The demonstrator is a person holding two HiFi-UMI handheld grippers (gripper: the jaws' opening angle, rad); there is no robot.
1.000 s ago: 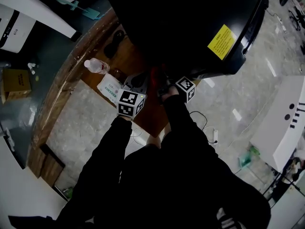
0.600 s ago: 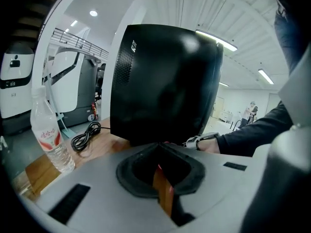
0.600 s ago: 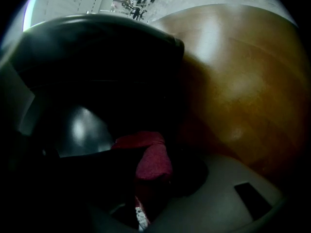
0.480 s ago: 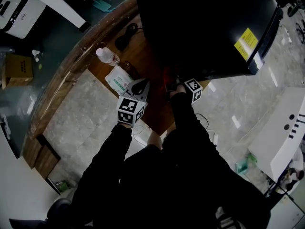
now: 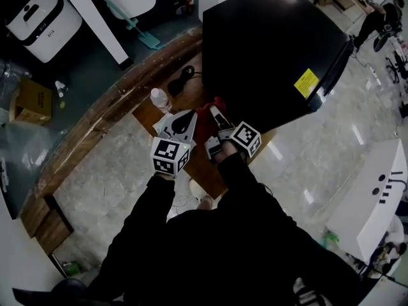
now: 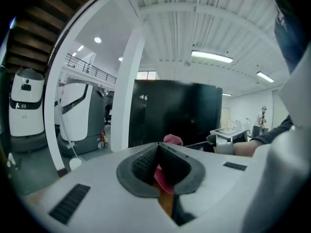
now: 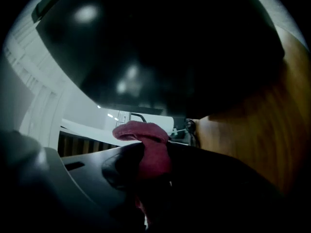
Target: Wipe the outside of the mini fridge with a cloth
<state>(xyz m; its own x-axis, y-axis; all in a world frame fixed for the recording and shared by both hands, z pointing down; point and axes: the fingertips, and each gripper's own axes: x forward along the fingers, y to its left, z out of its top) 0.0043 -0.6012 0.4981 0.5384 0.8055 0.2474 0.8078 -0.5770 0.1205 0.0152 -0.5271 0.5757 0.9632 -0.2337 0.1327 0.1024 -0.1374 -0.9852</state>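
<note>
The black mini fridge (image 5: 274, 50) stands on the wooden table (image 5: 143, 115), a yellow label (image 5: 306, 81) on its side. My right gripper (image 5: 213, 112) is shut on a red cloth (image 5: 205, 123) just in front of the fridge's near face; in the right gripper view the cloth (image 7: 146, 147) bulges out between the jaws below the dark fridge (image 7: 170, 47). My left gripper (image 5: 186, 117) is close beside it on the left, its jaws meeting at the tips. In the left gripper view the cloth (image 6: 172, 140) shows just past them, with the fridge (image 6: 175, 110) behind.
A water bottle (image 5: 159, 99) and a black cable (image 5: 182, 78) lie on the table left of the fridge. The table's curved edge (image 5: 95, 127) runs down to the left. White machines (image 5: 44, 11), a cardboard box (image 5: 35, 97) and a white cabinet (image 5: 373, 196) stand on the floor around.
The head view has swung, and the fridge now shows farther up. Both grippers have come closer together, the left one moving in beside the red cloth. The white packet is no longer visible.
</note>
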